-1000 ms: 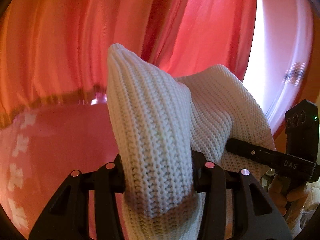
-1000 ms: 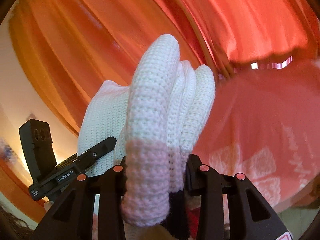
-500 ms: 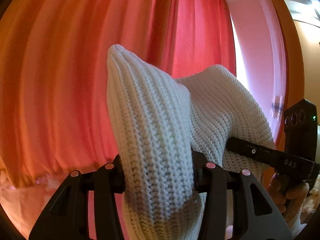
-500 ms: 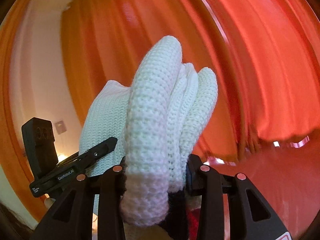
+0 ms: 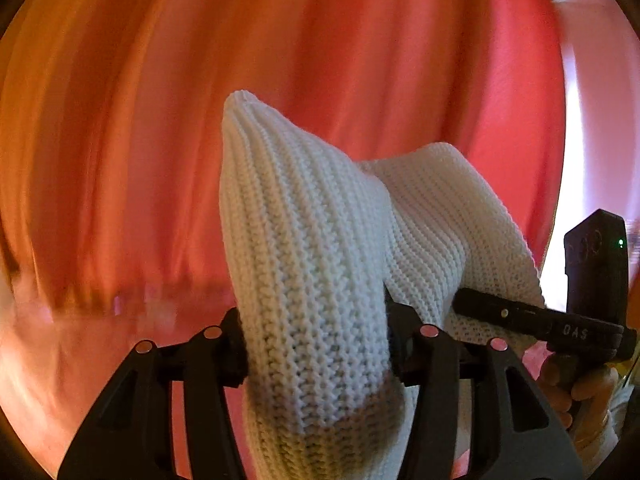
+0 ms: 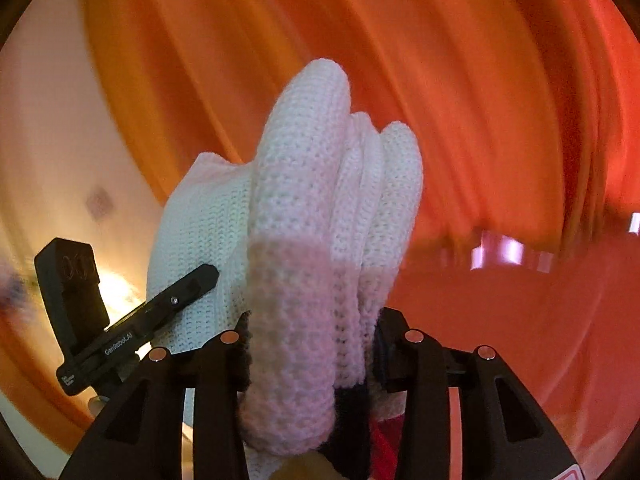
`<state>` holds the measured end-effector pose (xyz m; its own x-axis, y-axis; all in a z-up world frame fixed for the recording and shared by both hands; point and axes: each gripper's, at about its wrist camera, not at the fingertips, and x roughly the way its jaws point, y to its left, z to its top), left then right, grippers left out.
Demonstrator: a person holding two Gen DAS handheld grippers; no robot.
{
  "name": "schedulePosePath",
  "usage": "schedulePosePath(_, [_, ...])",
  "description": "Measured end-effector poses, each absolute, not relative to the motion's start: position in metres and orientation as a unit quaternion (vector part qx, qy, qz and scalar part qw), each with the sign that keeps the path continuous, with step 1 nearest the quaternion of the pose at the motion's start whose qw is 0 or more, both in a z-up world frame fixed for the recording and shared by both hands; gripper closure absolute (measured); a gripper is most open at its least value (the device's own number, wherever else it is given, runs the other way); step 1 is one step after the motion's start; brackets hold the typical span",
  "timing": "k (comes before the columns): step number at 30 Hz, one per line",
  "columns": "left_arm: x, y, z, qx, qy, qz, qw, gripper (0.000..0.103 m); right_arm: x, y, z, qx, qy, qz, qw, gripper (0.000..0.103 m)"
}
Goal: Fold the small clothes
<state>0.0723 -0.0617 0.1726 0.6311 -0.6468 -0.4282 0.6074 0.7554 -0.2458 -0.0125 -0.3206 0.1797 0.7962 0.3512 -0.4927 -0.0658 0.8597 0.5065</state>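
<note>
Knitwear (image 5: 312,264), white, chunky ribbed stitch, bunched into thick upright folds and held up in the air in front of red-orange curtains (image 5: 280,60). Seen from the left wrist as one tall fold rising to a blunt peak, a second lower hump behind it to the right, a greyish shadowed band near the bottom. Seen from the right wrist (image 6: 316,240) as three or four stacked rolls side by side, upper part bright white, lower part tinted pinkish; something dark and a patch of red tucked beneath, too hidden to identify.

Clamped in the left gripper (image 5: 316,344), pads pressing the tall fold on both sides, jaws at a middling width and opening at this moment with the cloth between them. Likewise in the right gripper (image 6: 312,336): folds wedged between its pads, jaws middling and opening, cloth between them.

Visible at the right edge of the left view, the other black gripper with a hand (image 5: 576,392) wrapped around its handle. Background streaked with blur; pale wall (image 6: 44,140) at left of the right view, pinkish surface (image 6: 520,320) below the curtains.
</note>
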Motion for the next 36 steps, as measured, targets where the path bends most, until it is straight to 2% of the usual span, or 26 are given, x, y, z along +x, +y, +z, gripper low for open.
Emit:
schedulePosePath(4, [0.137, -0.069, 0.034, -0.035, 0.391, -0.286, 0.874, 0.053, 0.044, -0.314, 0.017, 0.255, 0.452, 0.075, 0.851, 0.061])
schedulePosePath(5, [0.154, -0.069, -0.012, -0.03, 0.443, -0.254, 0.859, 0.055, 0.048, -0.314, -0.007, 0.239, 0.481, 0.053, 0.842, 0.066])
schedulePosePath(6, [0.161, -0.067, -0.035, -0.024, 0.472, -0.23, 0.851, 0.059, 0.052, -0.313, -0.023, 0.205, 0.497, 0.018, 0.843, 0.075])
schedulePosePath(7, [0.164, -0.062, -0.05, -0.013, 0.485, -0.204, 0.85, 0.061, 0.045, -0.316, -0.027, 0.183, 0.482, 0.007, 0.857, 0.075])
schedulePosePath(9, [0.16, -0.052, -0.039, -0.011, 0.462, -0.214, 0.861, 0.059, 0.037, -0.319, -0.008, 0.205, 0.462, 0.021, 0.863, 0.075])
schedulePosePath(10, [0.156, -0.046, -0.027, -0.009, 0.447, -0.223, 0.866, 0.055, 0.033, -0.315, 0.009, 0.202, 0.446, 0.033, 0.872, 0.075])
schedulePosePath(13, [0.125, -0.037, 0.005, -0.006, 0.383, -0.225, 0.896, 0.035, 0.028, -0.3, 0.029, 0.152, 0.412, 0.048, 0.897, 0.075])
schedulePosePath(15, [0.118, -0.033, 0.005, -0.01, 0.395, -0.233, 0.888, 0.035, 0.036, -0.293, 0.016, 0.137, 0.422, 0.053, 0.895, 0.075])
schedulePosePath(19, [0.122, -0.056, -0.018, 0.015, 0.417, -0.249, 0.874, 0.035, 0.07, -0.29, -0.038, 0.12, 0.507, 0.036, 0.853, 0.097])
schedulePosePath(22, [0.122, -0.073, -0.048, 0.081, 0.451, -0.223, 0.861, 0.035, 0.066, -0.296, -0.021, 0.152, 0.496, 0.034, 0.854, 0.1])
schedulePosePath(25, [0.12, -0.067, -0.053, 0.075, 0.45, -0.215, 0.864, 0.033, 0.055, -0.29, 0.001, 0.136, 0.473, 0.041, 0.869, 0.099])
schedulePosePath(29, [0.12, -0.063, -0.049, 0.056, 0.456, -0.208, 0.863, 0.033, 0.058, -0.282, -0.03, 0.09, 0.512, 0.007, 0.854, 0.103])
schedulePosePath(33, [0.103, -0.061, -0.025, 0.059, 0.427, -0.191, 0.882, 0.034, 0.041, -0.269, 0.002, 0.072, 0.464, -0.003, 0.883, 0.101])
schedulePosePath(34, [0.097, -0.059, -0.018, 0.059, 0.415, -0.186, 0.889, 0.033, 0.034, -0.266, 0.009, 0.066, 0.452, -0.004, 0.889, 0.095])
schedulePosePath(35, [0.088, -0.054, -0.009, 0.052, 0.405, -0.177, 0.896, 0.025, 0.021, -0.261, 0.021, 0.055, 0.431, -0.008, 0.901, 0.092])
schedulePosePath(36, [0.08, -0.049, -0.004, 0.042, 0.398, -0.168, 0.901, 0.019, 0.007, -0.257, 0.029, 0.042, 0.41, -0.02, 0.911, 0.084])
